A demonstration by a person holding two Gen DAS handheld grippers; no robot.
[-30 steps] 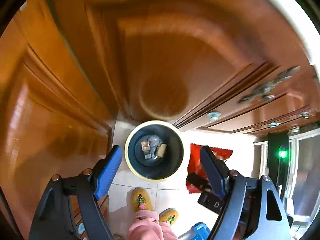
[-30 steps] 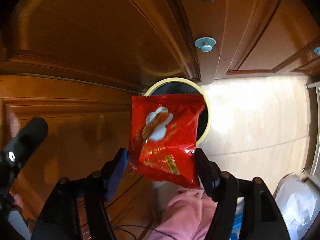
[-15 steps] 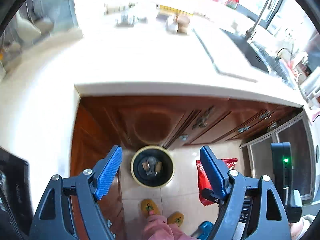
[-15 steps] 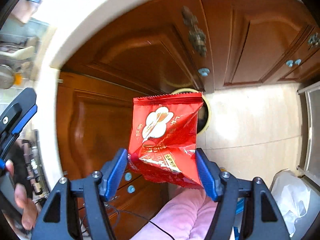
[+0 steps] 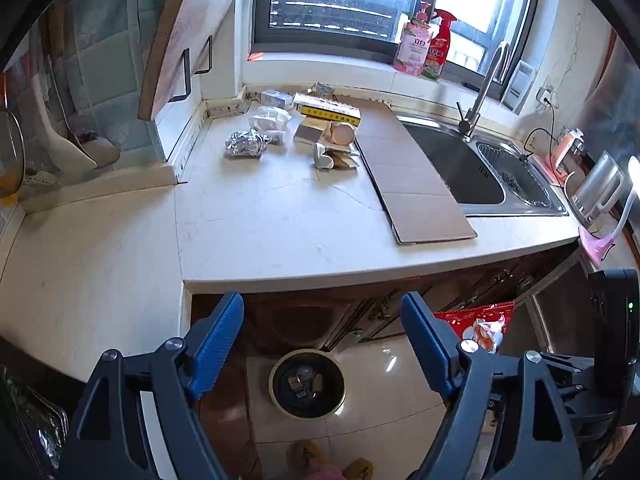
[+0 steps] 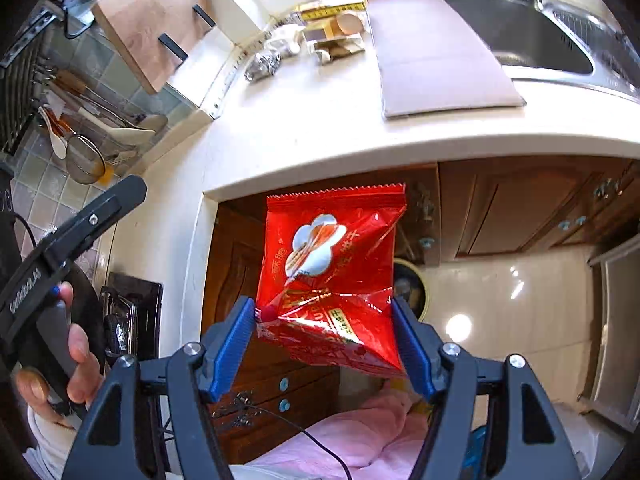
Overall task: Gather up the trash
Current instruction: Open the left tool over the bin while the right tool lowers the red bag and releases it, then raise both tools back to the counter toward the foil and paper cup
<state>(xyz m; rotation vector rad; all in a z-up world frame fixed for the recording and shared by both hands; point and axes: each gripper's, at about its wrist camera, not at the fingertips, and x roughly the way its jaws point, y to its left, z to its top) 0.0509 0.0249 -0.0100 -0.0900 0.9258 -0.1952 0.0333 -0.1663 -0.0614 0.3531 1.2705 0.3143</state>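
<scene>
My right gripper (image 6: 322, 306) is shut on a red snack bag (image 6: 332, 264), pinched by its lower half, with the bag standing up in front of the camera. The same bag (image 5: 476, 322) shows at the right of the left wrist view. My left gripper (image 5: 322, 304) is open and holds nothing. Far below it a dark trash bin with a yellow rim (image 5: 274, 384) stands on the floor with a few scraps inside. The bin (image 6: 416, 284) is partly hidden behind the bag. On the countertop (image 5: 280, 232) lie crumpled foil (image 5: 244, 144), a white wrapper (image 5: 270, 118) and a yellow box (image 5: 328, 110).
A flat cardboard sheet (image 5: 404, 168) lies beside the steel sink (image 5: 456, 160) with its tap (image 5: 484, 88). Two bottles (image 5: 414, 46) stand on the window sill. Brown cabinet doors (image 6: 512, 208) run under the counter. A wooden board (image 5: 188, 28) leans at the back left.
Both grippers rose from low in front of the cabinet doors to above the counter edge. The bin now looks smaller and farther below. The red bag stays held in the right gripper.
</scene>
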